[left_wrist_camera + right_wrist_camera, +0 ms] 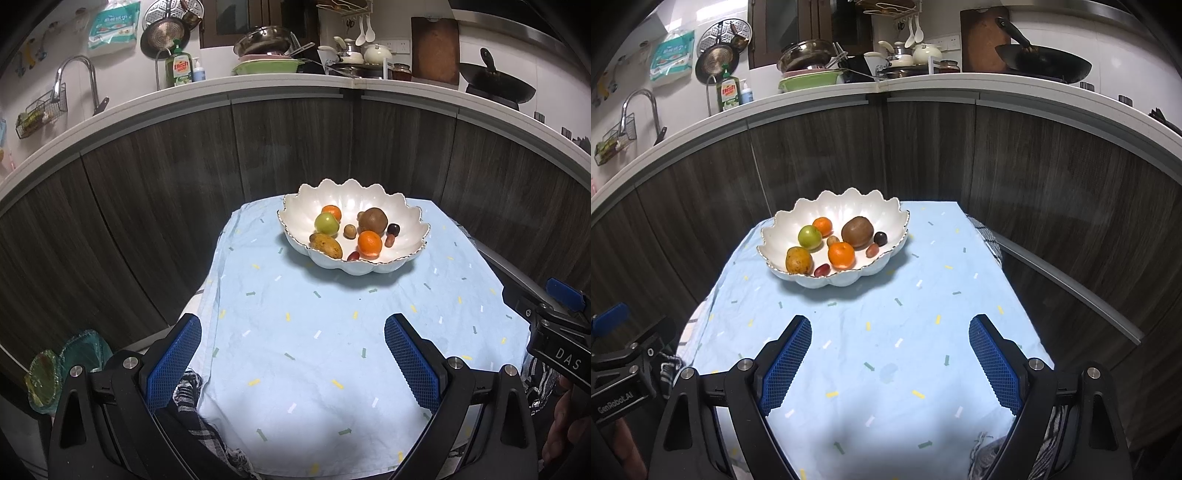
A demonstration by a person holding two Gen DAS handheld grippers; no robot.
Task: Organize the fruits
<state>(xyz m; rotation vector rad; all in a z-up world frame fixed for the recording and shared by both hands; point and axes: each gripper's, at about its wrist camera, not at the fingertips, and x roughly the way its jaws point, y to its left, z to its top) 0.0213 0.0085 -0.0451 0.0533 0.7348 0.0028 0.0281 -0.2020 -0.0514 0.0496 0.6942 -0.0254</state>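
Observation:
A white scalloped bowl (406, 221) (886, 218) stands at the far end of a small table under a light blue cloth (314, 332) (905, 332). In it lie two oranges (369, 243) (841, 254), a green apple (326, 223) (809, 237), a yellow mango (325, 245) (799, 260), a brown round fruit (373, 220) (857, 231) and several small dark fruits. My left gripper (293, 332) is open and empty over the near cloth. My right gripper (890, 332) is open and empty, also short of the bowl.
Dark wood cabinet fronts (166, 177) curve behind the table under a white counter (258, 83) with a sink tap, dishes and a wok. Green glass dishes (66, 365) sit low at the left. The other gripper's body shows at the frame edges (554, 332) (624, 365).

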